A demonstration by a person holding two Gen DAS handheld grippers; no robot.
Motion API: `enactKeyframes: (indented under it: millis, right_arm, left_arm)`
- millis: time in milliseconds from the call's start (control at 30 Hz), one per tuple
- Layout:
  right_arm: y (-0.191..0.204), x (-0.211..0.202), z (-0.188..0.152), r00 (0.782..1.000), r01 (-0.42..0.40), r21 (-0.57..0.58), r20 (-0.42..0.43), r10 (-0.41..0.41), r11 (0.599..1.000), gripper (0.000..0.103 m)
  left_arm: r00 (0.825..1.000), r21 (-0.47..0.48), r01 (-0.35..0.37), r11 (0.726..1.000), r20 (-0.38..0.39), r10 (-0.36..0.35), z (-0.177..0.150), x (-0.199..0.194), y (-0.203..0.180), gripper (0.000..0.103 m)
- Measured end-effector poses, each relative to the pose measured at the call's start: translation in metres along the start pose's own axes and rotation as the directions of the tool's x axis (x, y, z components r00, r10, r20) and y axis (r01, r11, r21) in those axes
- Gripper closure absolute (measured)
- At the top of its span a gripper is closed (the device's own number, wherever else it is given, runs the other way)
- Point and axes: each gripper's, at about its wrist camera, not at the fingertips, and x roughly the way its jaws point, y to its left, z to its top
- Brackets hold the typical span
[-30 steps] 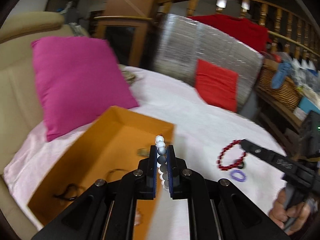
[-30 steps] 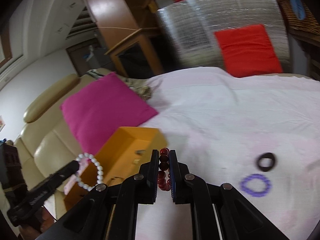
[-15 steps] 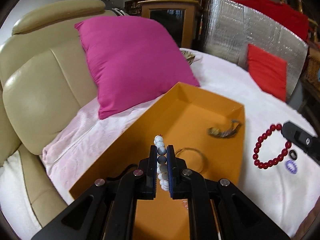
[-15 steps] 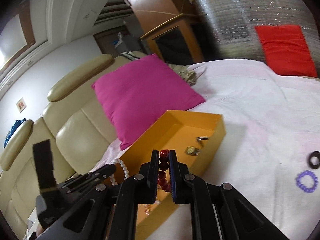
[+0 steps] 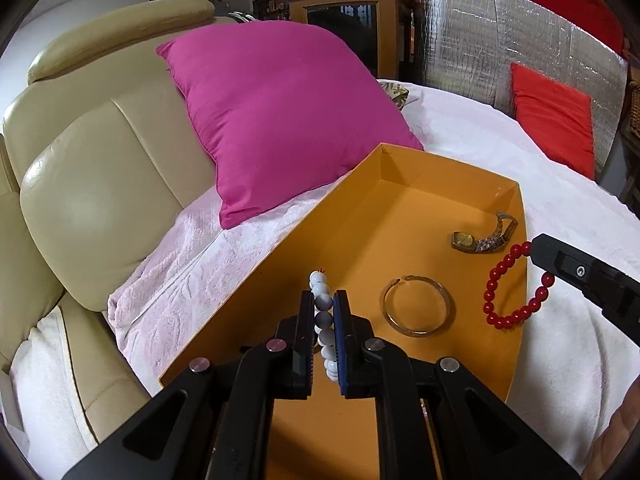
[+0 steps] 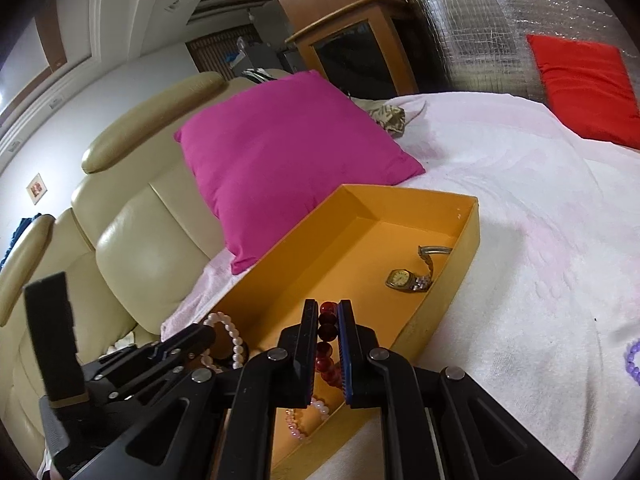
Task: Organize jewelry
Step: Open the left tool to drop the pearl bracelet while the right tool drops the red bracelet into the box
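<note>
Orange box [image 5: 400, 208]: holds watch [image 5: 480, 240], bangle [image 5: 418, 306]. Left gripper [image 5: 324, 320], clamped on white bracelet [image 5: 322, 304], above box's near-left. Right gripper [image 6: 328, 336], clamped on red bracelet [image 5: 508, 296], over box's right rim. Step: depositing. Next, likely: open jaws inside box.

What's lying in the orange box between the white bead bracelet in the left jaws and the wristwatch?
A thin metal bangle lies flat on the orange box floor between the white bead bracelet and the wristwatch, seen in the left wrist view.

Purple bead ring [image 6: 633, 362] cut by frame edge; pink bracelet [image 6: 306, 420] partly hidden behind right gripper [image 6: 329, 322].
</note>
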Motion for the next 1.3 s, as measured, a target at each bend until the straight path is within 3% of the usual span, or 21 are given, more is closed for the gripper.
enactKeyframes:
  millis: [567, 633, 733, 833, 900, 933, 1300]
  right_arm:
    - [-0.026, -0.012, 0.005, 0.998, 0.07, 0.064, -0.004, -0.07, 0.996, 0.09]
    - [-0.034, -0.021, 0.005, 0.996, 0.092, 0.065, 0.006, -0.093, 0.994, 0.09]
    - [-0.05, -0.035, 0.006, 0.992, 0.126, 0.082, 0.006, -0.127, 0.989, 0.089]
    - [-0.071, -0.049, 0.005, 0.988, 0.153, 0.119, 0.0, -0.154, 0.981, 0.074]
    - [-0.089, -0.064, 0.005, 0.983, 0.177, 0.157, 0.013, -0.182, 0.972, 0.051]
    - [-0.095, -0.069, 0.005, 0.981, 0.185, 0.17, 0.023, -0.192, 0.968, 0.047]
    - [-0.172, -0.135, 0.011, 0.955, 0.249, 0.31, 0.075, -0.285, 0.917, 0.046]
  left_arm:
    - [0.996, 0.046, -0.08, 0.996, -0.028, 0.082, -0.001, 0.011, -0.011, 0.092]
    - [0.996, 0.052, -0.086, 0.995, -0.015, 0.087, 0.0, 0.009, -0.014, 0.089]
    - [0.996, 0.063, -0.094, 0.994, 0.007, 0.094, 0.002, 0.005, -0.021, 0.076]
    - [0.995, 0.077, -0.098, 0.992, 0.032, 0.096, 0.004, 0.0, -0.031, 0.072]
    - [0.995, 0.081, -0.095, 0.992, 0.048, 0.092, 0.006, -0.002, -0.037, 0.065]
    - [0.994, 0.085, -0.097, 0.992, 0.058, 0.092, 0.007, -0.003, -0.04, 0.063]
    - [0.986, 0.161, -0.101, 0.982, 0.147, 0.077, 0.011, -0.019, -0.1, 0.049]
